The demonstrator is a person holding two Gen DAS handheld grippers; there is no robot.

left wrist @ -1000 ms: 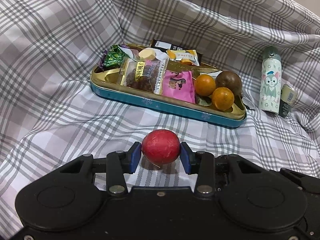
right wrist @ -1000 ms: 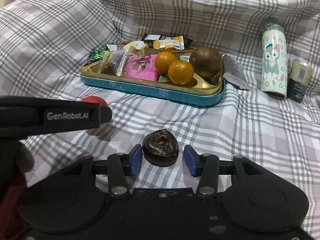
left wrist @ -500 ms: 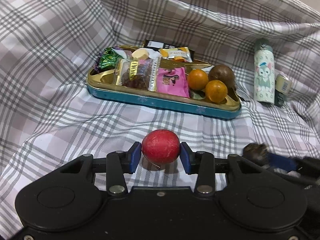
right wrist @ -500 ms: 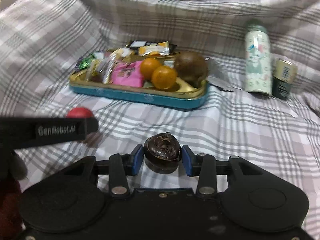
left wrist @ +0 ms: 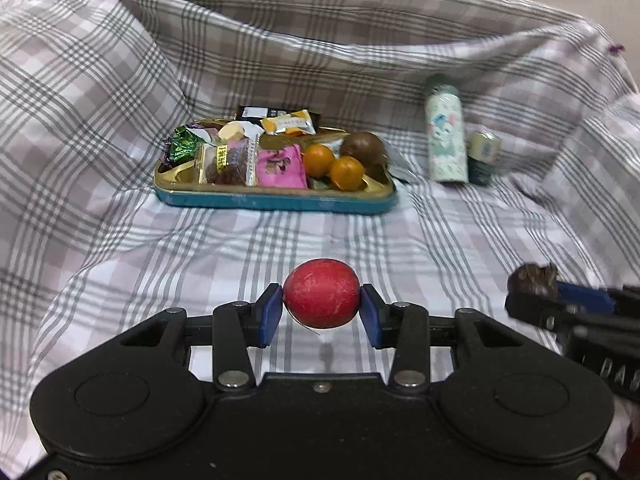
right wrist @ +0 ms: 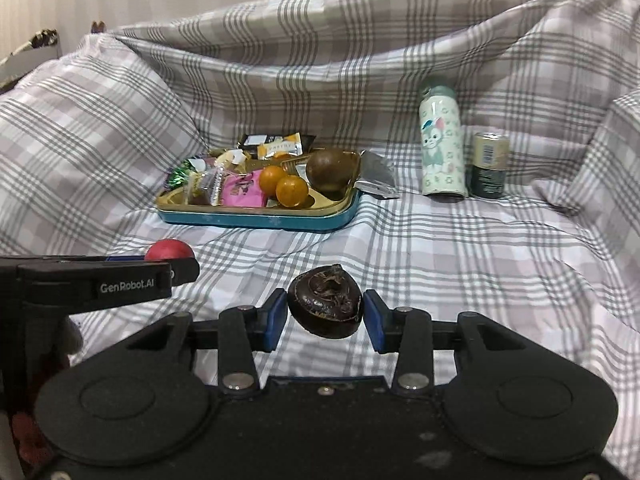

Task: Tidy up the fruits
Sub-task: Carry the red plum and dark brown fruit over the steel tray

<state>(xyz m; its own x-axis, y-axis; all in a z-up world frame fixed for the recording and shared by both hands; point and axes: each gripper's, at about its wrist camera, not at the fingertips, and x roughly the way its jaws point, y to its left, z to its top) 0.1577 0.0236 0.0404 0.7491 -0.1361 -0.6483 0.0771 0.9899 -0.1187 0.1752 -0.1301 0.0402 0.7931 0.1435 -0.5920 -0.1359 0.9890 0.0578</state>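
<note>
We are in a home, most likely a bedroom: a grey-and-lilac plaid bed sheet covers the whole soft surface and bunches over a plaid pillow. On it we see a teal tin tray with a gold inner lining of wrapped snacks and fruit, a cartoon-printed drink bottle and a small can.

The left gripper is held level above the near part of the cloth, and its blue pads are pressed on a red fruit. The right gripper is held just to its right, closed in the same way on a dark wrinkled fruit.
</note>
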